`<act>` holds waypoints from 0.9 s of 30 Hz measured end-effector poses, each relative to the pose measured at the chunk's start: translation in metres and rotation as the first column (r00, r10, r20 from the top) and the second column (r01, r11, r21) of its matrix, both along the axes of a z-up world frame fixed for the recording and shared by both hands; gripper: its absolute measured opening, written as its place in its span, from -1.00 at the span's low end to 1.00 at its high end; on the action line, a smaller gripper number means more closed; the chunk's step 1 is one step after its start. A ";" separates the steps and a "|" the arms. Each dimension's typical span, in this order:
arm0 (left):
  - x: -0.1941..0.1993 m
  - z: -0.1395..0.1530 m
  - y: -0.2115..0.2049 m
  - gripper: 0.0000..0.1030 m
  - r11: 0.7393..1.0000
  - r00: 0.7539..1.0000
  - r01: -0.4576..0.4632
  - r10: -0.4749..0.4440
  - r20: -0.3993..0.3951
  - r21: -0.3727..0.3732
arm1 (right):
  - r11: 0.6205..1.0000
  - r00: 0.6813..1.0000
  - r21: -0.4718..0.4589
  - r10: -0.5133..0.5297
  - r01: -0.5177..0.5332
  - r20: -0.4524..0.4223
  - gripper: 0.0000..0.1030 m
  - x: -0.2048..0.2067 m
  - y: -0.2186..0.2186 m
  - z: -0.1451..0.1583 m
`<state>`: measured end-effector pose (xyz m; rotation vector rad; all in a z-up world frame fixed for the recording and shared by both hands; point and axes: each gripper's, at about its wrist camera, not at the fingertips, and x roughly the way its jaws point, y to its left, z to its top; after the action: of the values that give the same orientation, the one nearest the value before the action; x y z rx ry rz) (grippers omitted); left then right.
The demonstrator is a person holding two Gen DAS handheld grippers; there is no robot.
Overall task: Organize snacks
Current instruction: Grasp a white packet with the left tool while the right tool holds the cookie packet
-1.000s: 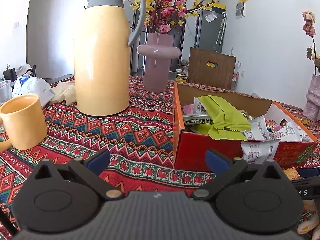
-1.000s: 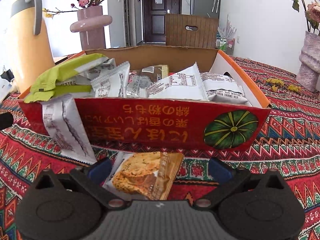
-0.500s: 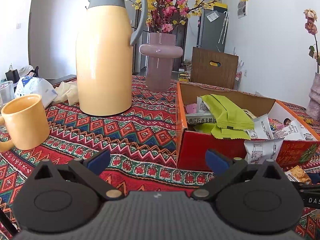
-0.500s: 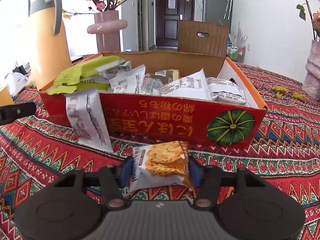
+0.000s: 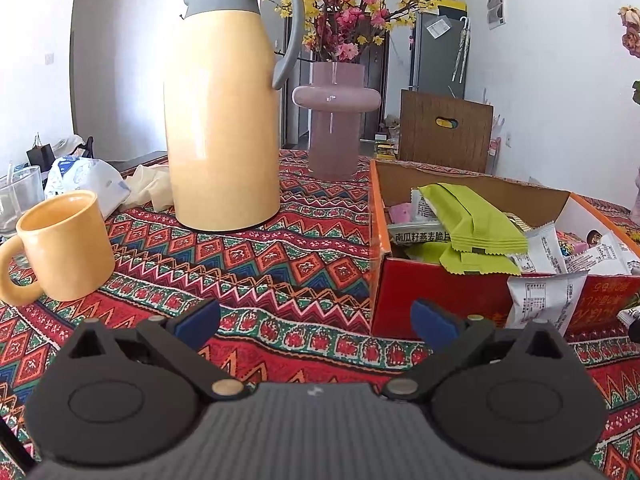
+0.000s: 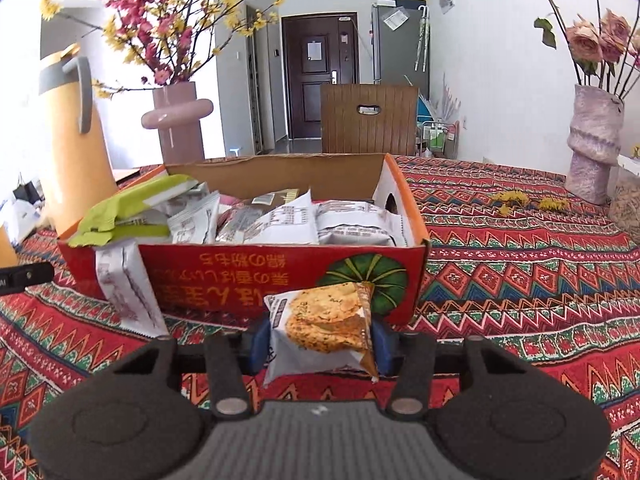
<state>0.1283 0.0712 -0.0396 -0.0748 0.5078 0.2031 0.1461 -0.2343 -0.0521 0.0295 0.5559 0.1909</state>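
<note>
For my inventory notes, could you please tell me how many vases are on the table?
2. A mauve ring-collared vase with blossom branches stands behind the snack box, beside the yellow thermos. A pale textured vase of dried roses stands at the table's far right. Others may be out of view.

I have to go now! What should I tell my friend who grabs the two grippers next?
Right gripper: shut on a cracker packet, lifted in front of the red snack box.
Left gripper: open, empty, over the tablecloth left of the box.
Done: many packets already in the box.
Left: drop the cracker packet in; tuck in the white packet hanging over the front wall.
</note>
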 end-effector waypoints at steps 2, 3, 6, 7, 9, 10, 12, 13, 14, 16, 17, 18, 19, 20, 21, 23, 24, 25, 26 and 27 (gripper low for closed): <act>0.000 0.002 -0.002 1.00 1.000 1.000 0.005 -0.005 -0.004 0.013 | 1.000 1.000 0.011 -0.003 0.003 0.013 -0.03 0.000 -0.001 -0.002; 0.000 0.004 -0.004 1.00 1.000 1.000 0.008 -0.008 -0.006 0.024 | 1.000 1.000 0.018 -0.005 0.005 0.014 -0.03 0.000 -0.002 -0.003; -0.003 0.011 -0.014 1.00 0.998 1.000 0.022 -0.021 -0.010 0.052 | 0.999 1.000 0.046 -0.006 0.005 0.012 -0.02 0.000 -0.006 -0.003; -0.004 0.013 -0.018 1.00 0.998 0.999 0.034 -0.033 -0.016 0.048 | 0.999 1.000 0.051 -0.006 0.005 0.012 -0.02 0.000 -0.007 -0.003; -0.005 0.016 -0.029 1.00 0.997 0.998 0.064 -0.063 -0.022 0.044 | 0.999 1.000 0.051 -0.013 0.013 0.018 -0.02 -0.001 -0.007 -0.003; -0.006 0.017 -0.035 1.00 0.996 0.997 0.081 -0.080 -0.024 0.044 | 0.999 1.000 0.050 -0.017 0.016 0.022 -0.02 -0.001 -0.007 -0.003; -0.006 0.018 -0.049 1.00 0.992 0.993 0.116 -0.114 -0.031 0.041 | 0.999 0.999 0.051 -0.018 0.016 0.030 -0.01 -0.002 -0.007 -0.003; -0.005 0.017 -0.057 1.00 0.990 0.990 0.134 -0.133 -0.037 0.043 | 0.999 0.999 0.051 -0.017 0.015 0.034 -0.01 -0.003 -0.007 -0.002; -0.003 0.016 -0.065 1.00 0.987 0.988 0.152 -0.150 -0.045 0.044 | 0.999 0.999 0.050 -0.017 0.015 0.037 -0.01 -0.004 -0.007 -0.002; 0.001 0.015 -0.079 1.00 0.981 0.981 0.188 -0.185 -0.064 0.046 | 0.999 0.999 0.046 -0.018 0.016 0.043 -0.01 -0.005 -0.007 -0.002; 0.004 0.014 -0.087 1.00 0.978 0.977 0.203 -0.199 -0.072 0.051 | 0.999 0.999 0.047 -0.019 0.017 0.046 -0.01 -0.006 -0.007 -0.002; 0.006 0.014 -0.093 1.00 0.976 0.975 0.213 -0.208 -0.079 0.056 | 0.999 0.999 0.048 -0.021 0.019 0.048 -0.01 -0.006 -0.007 -0.002; 0.009 0.013 -0.100 1.00 0.974 0.973 0.219 -0.214 -0.087 0.059 | 0.999 0.998 0.050 -0.024 0.021 0.049 -0.01 -0.007 -0.008 -0.002; 0.011 0.014 -0.105 1.00 0.973 0.971 0.225 -0.220 -0.092 0.058 | 0.998 0.998 0.054 -0.025 0.023 0.049 -0.01 -0.006 -0.009 -0.002; 0.014 0.014 -0.110 1.00 0.972 0.970 0.228 -0.222 -0.096 0.060 | 0.998 0.998 0.057 -0.026 0.023 0.049 -0.01 -0.006 -0.009 -0.002; 0.019 0.013 -0.119 1.00 0.970 0.969 0.232 -0.225 -0.103 0.067 | 0.998 0.998 0.059 -0.026 0.023 0.049 -0.01 -0.007 -0.009 -0.002; 0.021 0.012 -0.124 1.00 0.970 0.968 0.235 -0.227 -0.105 0.069 | 0.998 0.998 0.059 -0.025 0.022 0.049 -0.01 -0.007 -0.009 -0.002; 0.023 0.011 -0.126 1.00 0.970 0.968 0.235 -0.227 -0.107 0.069 | 0.998 0.998 0.058 -0.024 0.021 0.049 -0.01 -0.007 -0.009 -0.002; 0.025 0.009 -0.128 0.98 0.970 0.968 0.234 -0.226 -0.111 0.069 | 0.998 0.999 0.059 -0.023 0.020 0.050 0.00 -0.007 -0.009 -0.002; 0.027 0.007 -0.130 0.94 0.971 0.968 0.231 -0.223 -0.116 0.065 | 0.998 0.999 0.060 -0.022 0.019 0.050 0.00 -0.007 -0.009 -0.002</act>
<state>0.1555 -0.0586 -0.0321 0.0717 0.6108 0.0019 0.1388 -0.2435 -0.0545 0.0881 0.4994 0.1878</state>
